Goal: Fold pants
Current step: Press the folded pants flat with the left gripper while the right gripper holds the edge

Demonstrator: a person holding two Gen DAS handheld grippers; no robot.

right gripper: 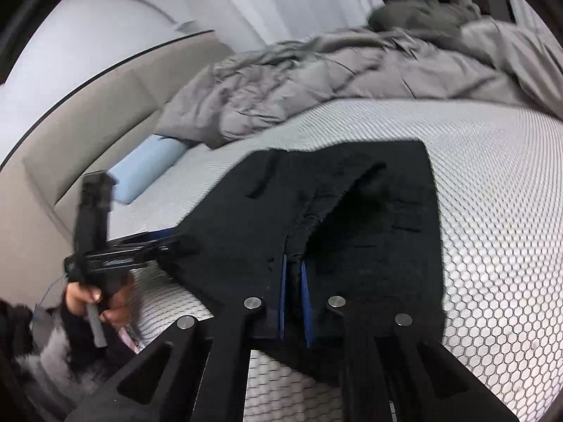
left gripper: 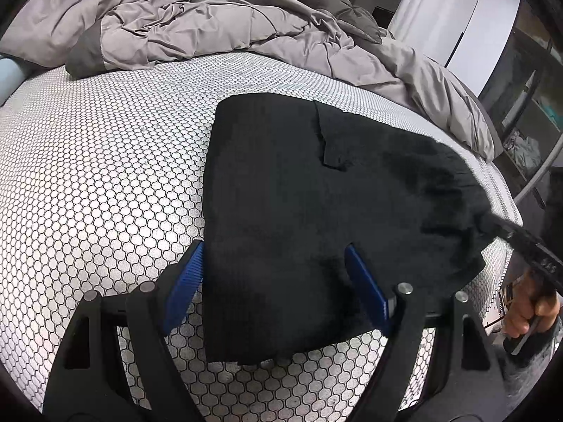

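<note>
Black pants (left gripper: 299, 190) lie folded on the white honeycomb-patterned mattress (left gripper: 105, 176). My left gripper (left gripper: 274, 256) is open, its blue pads (left gripper: 186, 285) wide apart on either side of the pants' near edge. My right gripper (right gripper: 293, 263) is shut on the pants (right gripper: 352, 218), pinching a raised fold of black cloth between its blue pads (right gripper: 305, 295). The right gripper also shows in the left wrist view (left gripper: 492, 227) at the pants' right edge, and the left gripper shows in the right wrist view (right gripper: 165, 242) at their left edge.
A crumpled grey duvet (left gripper: 218, 24) covers the far part of the bed. A light blue pillow (right gripper: 147, 168) lies by the beige headboard (right gripper: 88, 112). White wardrobe doors (left gripper: 457, 14) and shelves (left gripper: 527, 105) stand beyond the bed's right side.
</note>
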